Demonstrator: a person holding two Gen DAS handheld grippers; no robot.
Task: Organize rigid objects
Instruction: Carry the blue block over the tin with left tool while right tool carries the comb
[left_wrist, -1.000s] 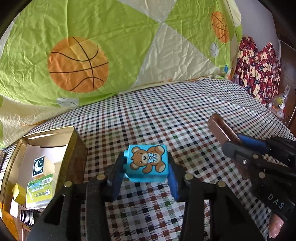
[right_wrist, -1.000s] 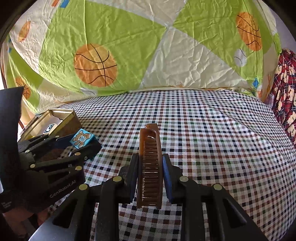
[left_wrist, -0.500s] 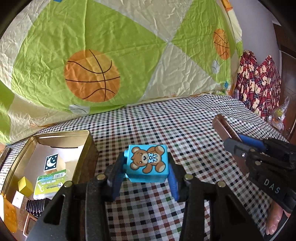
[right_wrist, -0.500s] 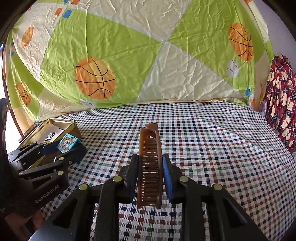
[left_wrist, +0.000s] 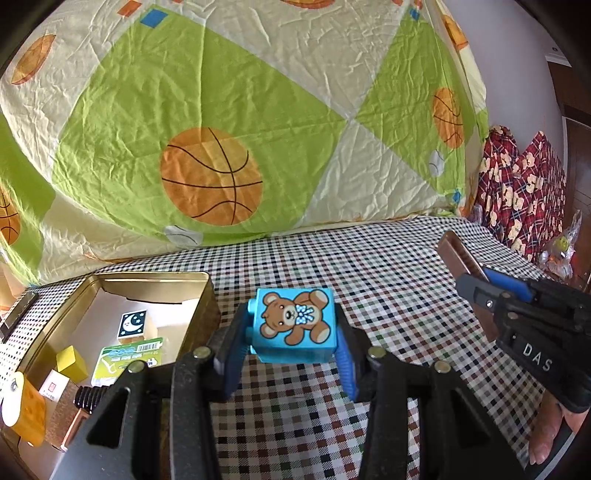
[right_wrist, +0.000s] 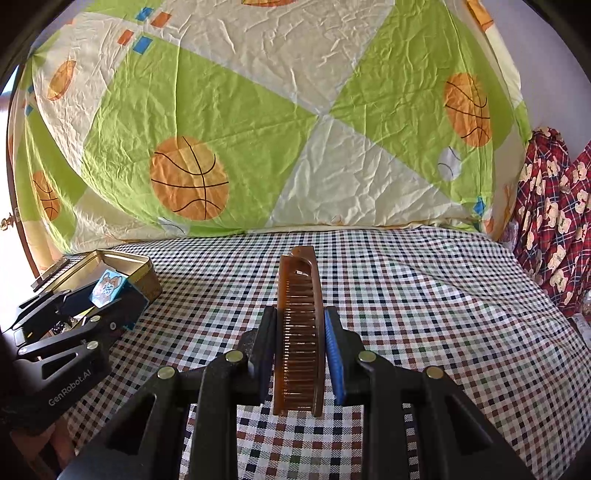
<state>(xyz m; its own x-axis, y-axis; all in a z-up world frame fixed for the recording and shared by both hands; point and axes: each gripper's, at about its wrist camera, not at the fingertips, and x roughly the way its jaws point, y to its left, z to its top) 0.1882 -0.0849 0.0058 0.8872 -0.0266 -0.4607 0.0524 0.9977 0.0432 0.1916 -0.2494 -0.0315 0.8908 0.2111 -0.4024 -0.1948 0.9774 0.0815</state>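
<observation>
Bear block (left_wrist: 294, 325) in left tool (left_wrist: 291, 354), beside open tin (left_wrist: 207, 291) holding small items.

Basketball quilt (left_wrist: 229, 122); checked sheet (left_wrist: 388, 280); red blanket (right_wrist: 554, 221)

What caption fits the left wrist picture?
Fingers holding a blue teddy-bear block beside an open gold tin.

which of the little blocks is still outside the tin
The blue teddy-bear block, clamped in the left gripper beside the gold tin. The moon block and yellow block already lie inside it.
</observation>
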